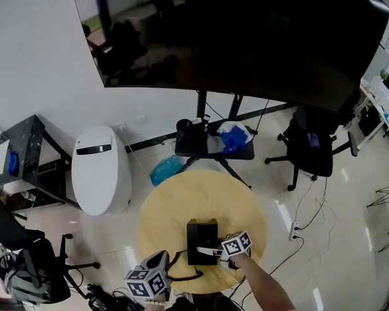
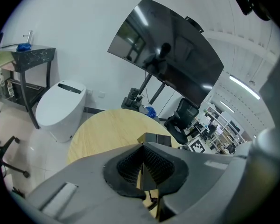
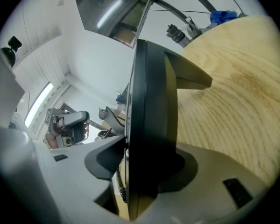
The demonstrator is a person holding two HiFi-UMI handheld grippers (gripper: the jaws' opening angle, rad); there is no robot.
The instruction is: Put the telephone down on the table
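Observation:
The black telephone [image 1: 202,240] rests on the round wooden table [image 1: 181,199] near its front edge, and its coiled cord [image 1: 185,276] loops off to the left. My right gripper [image 1: 212,251] reaches in from the right with the telephone [image 3: 151,101] edge-on between its jaws. One pad [image 3: 113,155] lies against the telephone's side; its body hides the other pad. My left gripper [image 1: 163,259] hangs at the table's front left, apart from the phone. In the left gripper view its jaws [image 2: 142,149] are shut with nothing in them, and the telephone [image 2: 156,138] lies just beyond them.
A large dark screen [image 1: 246,37] on a stand rises behind the table, with a black tray and a blue cloth [image 1: 233,138] at its foot. A white toilet-shaped unit [image 1: 102,170] stands to the left, an office chair [image 1: 311,149] to the right, and a dark side table [image 1: 26,148] at far left.

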